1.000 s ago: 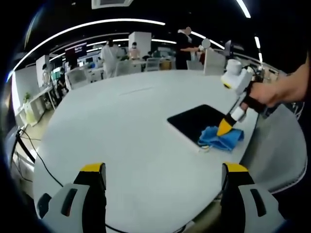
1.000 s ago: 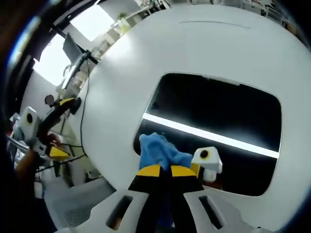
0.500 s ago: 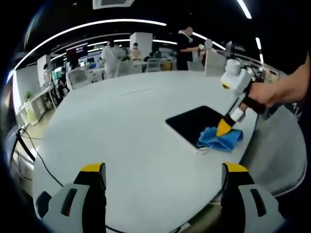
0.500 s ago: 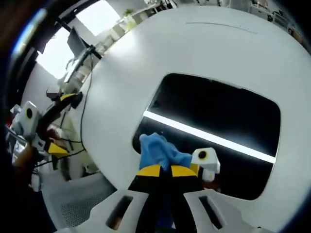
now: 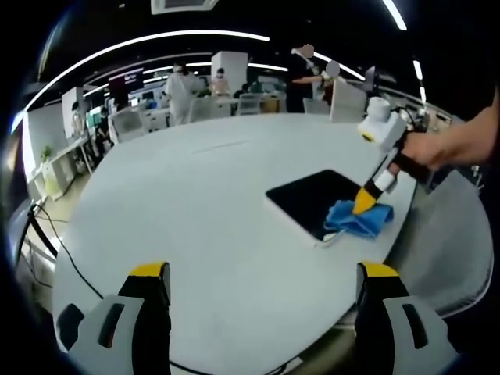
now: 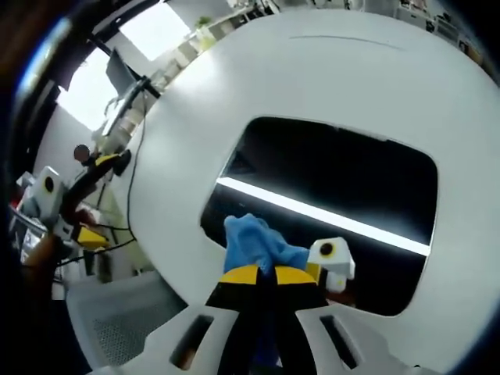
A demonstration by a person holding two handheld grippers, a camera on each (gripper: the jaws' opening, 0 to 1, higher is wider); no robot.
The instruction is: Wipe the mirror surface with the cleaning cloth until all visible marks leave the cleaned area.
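A dark rectangular mirror (image 5: 316, 200) (image 6: 328, 195) lies flat on the white round table (image 5: 195, 211), reflecting a ceiling light strip. My right gripper (image 6: 271, 275) is shut on the blue cleaning cloth (image 6: 254, 246), pressing it onto the mirror's near edge. In the left gripper view that right gripper (image 5: 364, 205) is held by a person's hand at the right, its yellow tip on the cloth (image 5: 358, 219). My left gripper (image 5: 262, 273) hovers open above the table's near side, well short of the mirror, with nothing between its fingers.
Grey mesh chairs (image 5: 445, 234) stand at the table's right side. A black cable (image 5: 58, 250) trails off the left edge. People and desks fill the far background. The left gripper (image 6: 74, 199) appears at the left in the right gripper view.
The cloth and right gripper have slid a little along the mirror's near edge. The left gripper has stayed put.
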